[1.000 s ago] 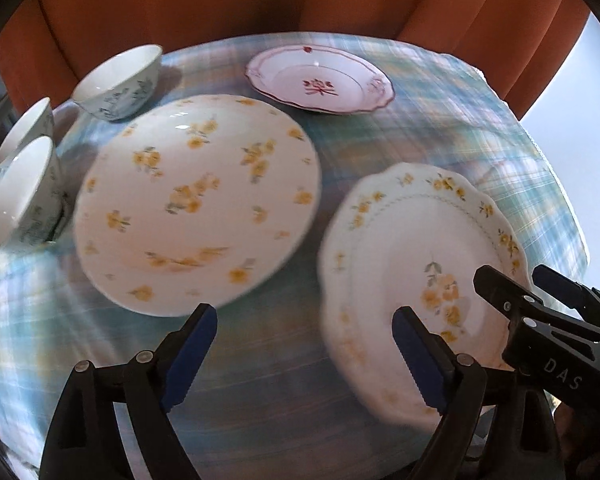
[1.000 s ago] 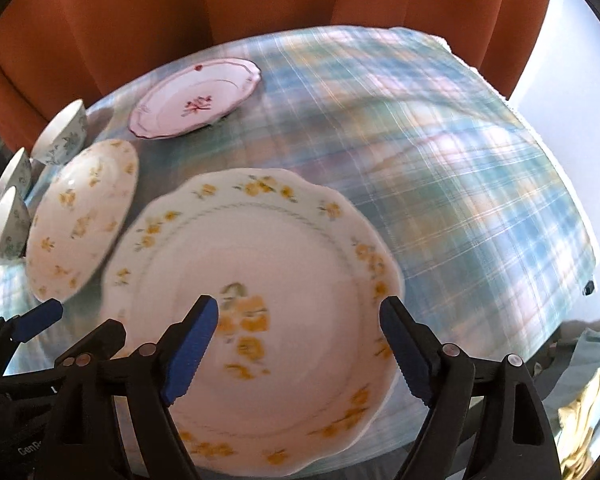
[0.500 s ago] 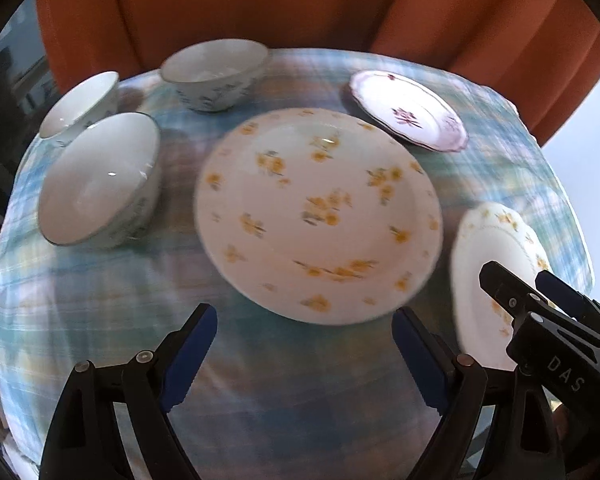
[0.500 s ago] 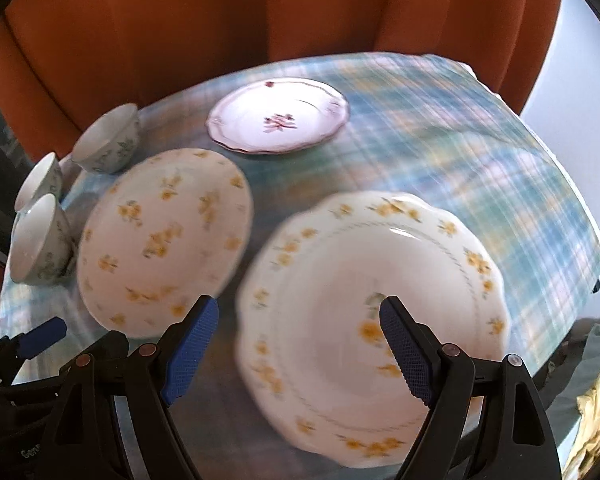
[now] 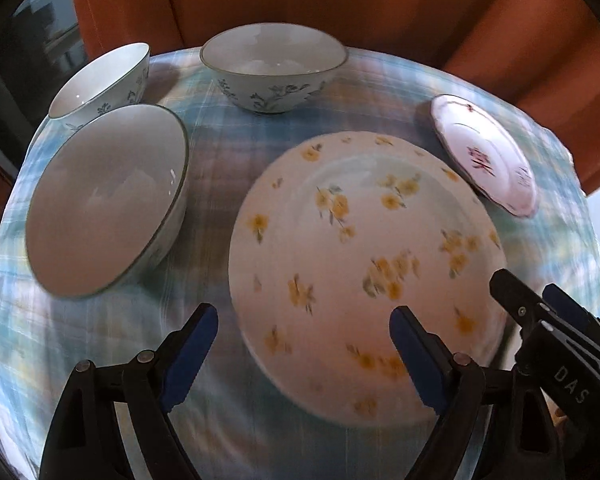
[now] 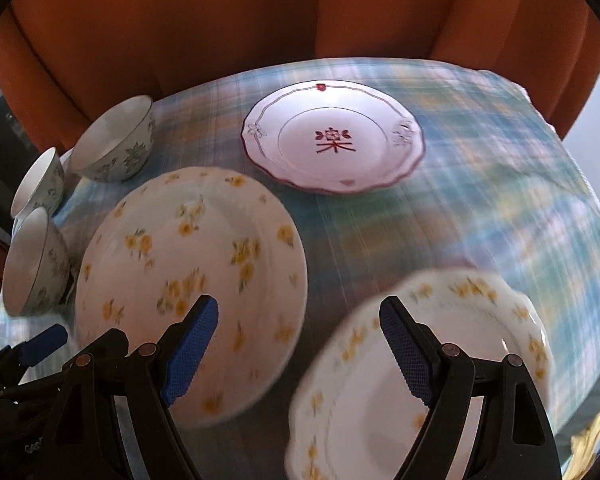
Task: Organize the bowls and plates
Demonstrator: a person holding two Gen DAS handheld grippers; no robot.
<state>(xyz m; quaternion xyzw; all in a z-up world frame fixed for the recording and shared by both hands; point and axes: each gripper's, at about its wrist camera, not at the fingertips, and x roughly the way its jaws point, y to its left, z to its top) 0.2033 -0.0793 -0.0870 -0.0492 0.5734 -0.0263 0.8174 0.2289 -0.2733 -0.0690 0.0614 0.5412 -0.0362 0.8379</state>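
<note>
Nothing is sorted yet: the crockery lies spread in one layer on the counter (image 6: 480, 184), which carries a blue checked cloth, so that every piece can be reached from above.

The left hand-held gripper (image 5: 302, 354) hangs over the near rim of the flat yellow-flower plate (image 5: 360, 264). Its jaws stand wide, have just been closing a little, and hold nothing; the plate's edge lies below the gap, not pressed by the pads. The right hand-held gripper (image 6: 296, 348) is also wide open and empty, and it hovers between that same plate (image 6: 188, 276) and the scalloped yellow-flower plate (image 6: 428, 372) beside it.

The red-rimmed plate (image 6: 334, 138) sits further back, well apart from the two others. Three bowls stay together at the left side: the near bowl (image 5: 104, 200), the far left bowl (image 5: 100, 80) just behind it, and the back bowl (image 5: 274, 72) a little apart.

I judge that both grippers are kept open because they are choosing a first piece. The flat plate looks the likely one, perhaps as the base for a stack.
</note>
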